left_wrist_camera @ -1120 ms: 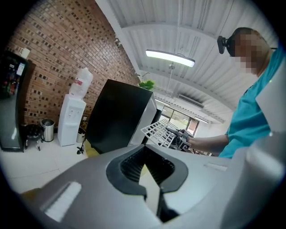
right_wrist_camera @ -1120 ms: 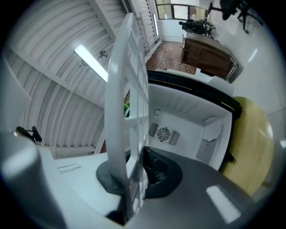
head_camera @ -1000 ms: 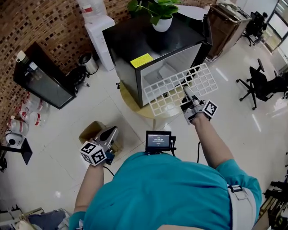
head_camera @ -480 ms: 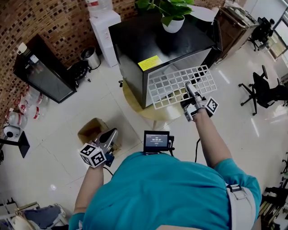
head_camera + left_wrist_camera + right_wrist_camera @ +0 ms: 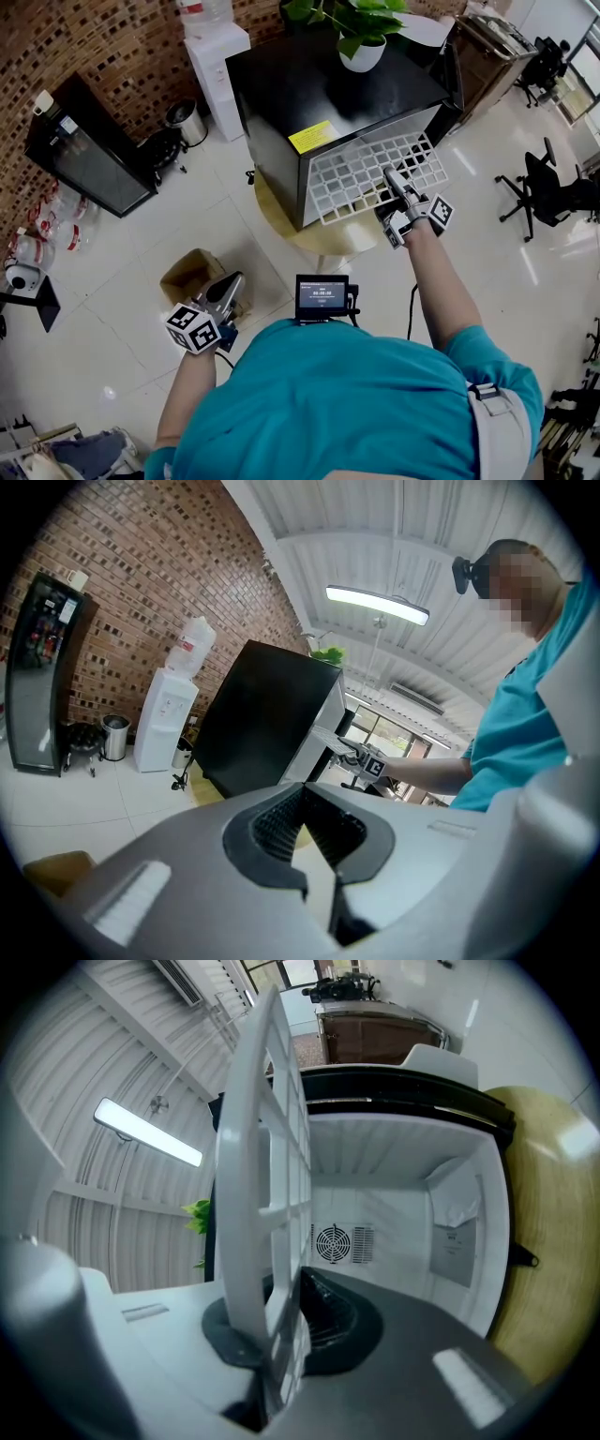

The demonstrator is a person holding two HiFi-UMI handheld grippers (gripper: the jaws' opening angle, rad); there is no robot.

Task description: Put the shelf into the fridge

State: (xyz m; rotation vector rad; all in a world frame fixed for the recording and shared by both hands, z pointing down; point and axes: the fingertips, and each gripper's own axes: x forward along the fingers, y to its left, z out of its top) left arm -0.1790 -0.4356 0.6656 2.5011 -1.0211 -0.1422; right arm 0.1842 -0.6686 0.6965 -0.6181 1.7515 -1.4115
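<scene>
Shelf, a white grid, lies tilted at the black fridge's open front in the head view, pinched by the right gripper. Glossy pale floor meets a brick wall. In the left gripper view, the left gripper is closed on nothing. In the right gripper view, 2 jaws clamp the shelf's edge, facing the fridge's white inside.
</scene>
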